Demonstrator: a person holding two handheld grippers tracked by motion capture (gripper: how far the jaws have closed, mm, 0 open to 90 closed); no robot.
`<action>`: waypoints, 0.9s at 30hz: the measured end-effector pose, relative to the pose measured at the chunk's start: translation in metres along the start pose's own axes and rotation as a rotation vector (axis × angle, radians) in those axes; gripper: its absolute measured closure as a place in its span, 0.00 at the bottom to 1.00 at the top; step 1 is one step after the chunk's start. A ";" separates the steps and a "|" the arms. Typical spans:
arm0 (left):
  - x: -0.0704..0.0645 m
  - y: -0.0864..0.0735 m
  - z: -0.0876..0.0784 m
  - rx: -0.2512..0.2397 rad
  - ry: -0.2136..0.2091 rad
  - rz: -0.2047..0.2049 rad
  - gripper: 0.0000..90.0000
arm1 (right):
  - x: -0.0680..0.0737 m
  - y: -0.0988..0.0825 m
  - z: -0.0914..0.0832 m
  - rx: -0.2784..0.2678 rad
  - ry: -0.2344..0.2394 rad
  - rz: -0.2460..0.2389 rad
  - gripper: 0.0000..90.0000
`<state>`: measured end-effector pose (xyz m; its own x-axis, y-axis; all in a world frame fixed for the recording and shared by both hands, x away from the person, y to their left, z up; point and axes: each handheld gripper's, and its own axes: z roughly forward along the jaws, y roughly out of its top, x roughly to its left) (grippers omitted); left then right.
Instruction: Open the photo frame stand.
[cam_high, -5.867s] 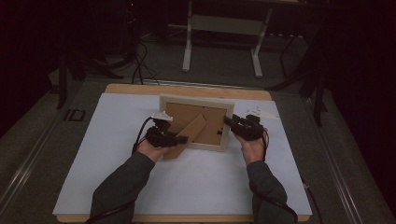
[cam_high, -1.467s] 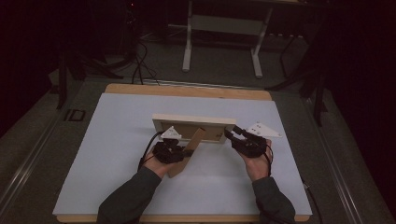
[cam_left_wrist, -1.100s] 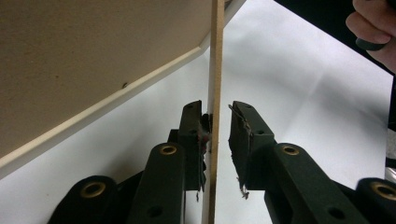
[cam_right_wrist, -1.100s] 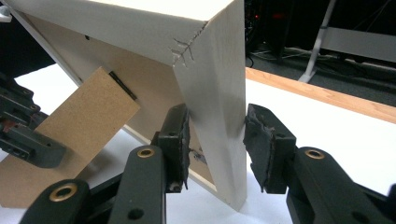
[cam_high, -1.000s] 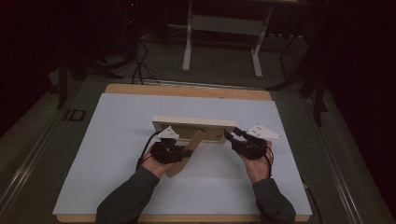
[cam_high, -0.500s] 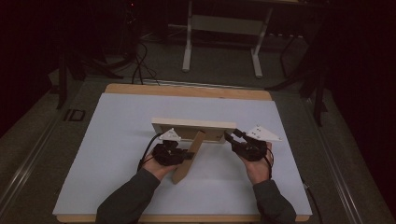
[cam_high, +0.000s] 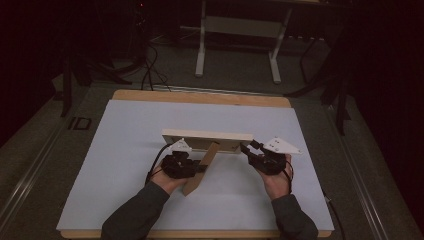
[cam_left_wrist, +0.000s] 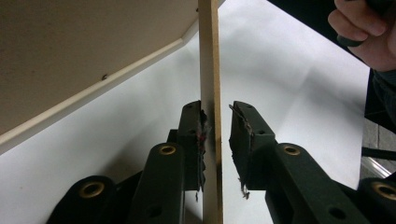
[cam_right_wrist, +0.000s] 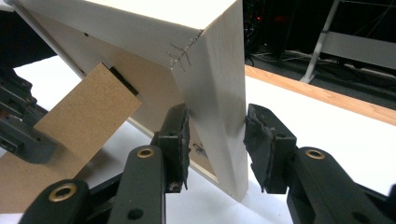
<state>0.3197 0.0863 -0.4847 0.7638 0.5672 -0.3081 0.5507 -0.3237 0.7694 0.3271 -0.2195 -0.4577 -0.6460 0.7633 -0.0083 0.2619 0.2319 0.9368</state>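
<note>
Left gripper (cam_left_wrist: 217, 140): jaws have just been opening, now slightly apart around the brown stand flap (cam_left_wrist: 210, 70) of the picture frame (cam_high: 207, 140). Flap edge sits between the pads, touching the left pad; a thin gap shows at the right pad (loose, not clamped).

Right gripper (cam_right_wrist: 217, 144): jaws clamped on the frame's corner (cam_right_wrist: 219, 93), pads pressing both faces of the pale wood side.

Frame stands upright on its edge between the two grippers, flap (cam_high: 200, 167) slanting down toward the person beside the left gripper (cam_high: 197, 167). White mat (cam_high: 125, 150) lies bare all around the grippers; the table's wooden edge (cam_high: 200, 97) runs beyond the frame, well apart. Right gripper (cam_high: 247, 149) sits at the frame's right end.
</note>
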 end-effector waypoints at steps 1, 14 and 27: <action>0.000 0.000 -0.001 -0.007 0.003 -0.004 0.81 | 0.000 0.000 0.000 0.001 0.000 0.001 0.67; 0.007 -0.008 -0.018 -0.032 0.035 -0.008 0.74 | 0.000 0.000 -0.001 0.003 0.005 0.000 0.67; 0.009 -0.013 -0.040 -0.097 0.036 -0.021 0.72 | -0.003 -0.006 -0.003 0.015 0.006 0.004 0.67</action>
<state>0.3063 0.1259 -0.4754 0.7389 0.6007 -0.3053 0.5296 -0.2375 0.8143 0.3250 -0.2247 -0.4621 -0.6492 0.7607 -0.0024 0.2754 0.2380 0.9314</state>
